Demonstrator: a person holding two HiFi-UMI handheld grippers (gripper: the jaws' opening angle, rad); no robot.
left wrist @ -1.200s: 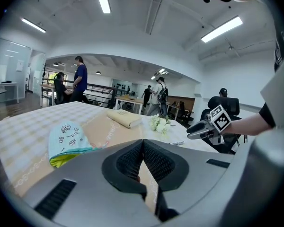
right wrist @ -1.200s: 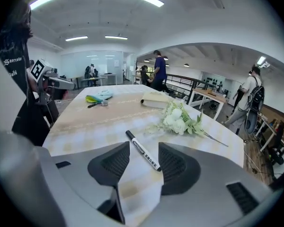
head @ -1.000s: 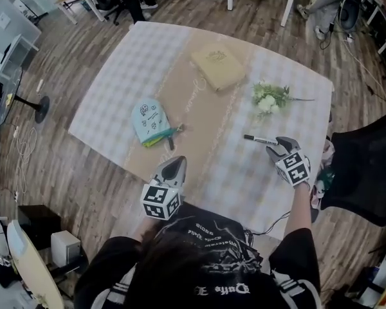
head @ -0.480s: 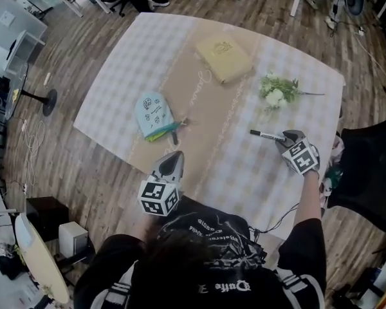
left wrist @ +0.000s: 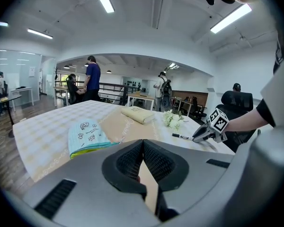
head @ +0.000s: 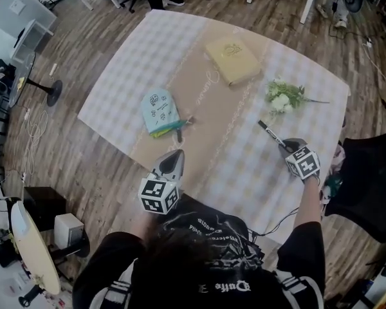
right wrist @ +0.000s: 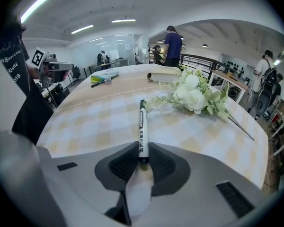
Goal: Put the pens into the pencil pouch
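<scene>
the right tongs [head: 284, 145] have come down to the bench [head: 135, 63]. their jaws, wide apart a moment ago, are closing on the tail of the black pen [head: 270, 134]. in the right gripper view the pads sit against both sides of that end, and the pen runs straight out ahead of them. the pen has also swung: it lay crosswise ahead of these tongs before, and now it lines up with them. that reads as the pick-up being nearly done, with the carry to the pouch still to come. the left tongs [head: 172, 161] have kept still by the bench's near edge, jaws together on nothing.

around them:
- a black chair [head: 367, 172] stands off the bench, beside the right tongs.
- a tan book [head: 233, 60] lies far ahead, between the two tongs.
- the blue pouch [head: 158, 110] lies just ahead of the left tongs and well apart from the right ones. other pens [head: 174, 129] already poke out of its mouth.
- a white flower sprig [head: 283, 98] lies past the pen's tip.

the way across to the pouch looks bare. the poking pens crowd its mouth, though, and may hinder sliding this one in.
</scene>
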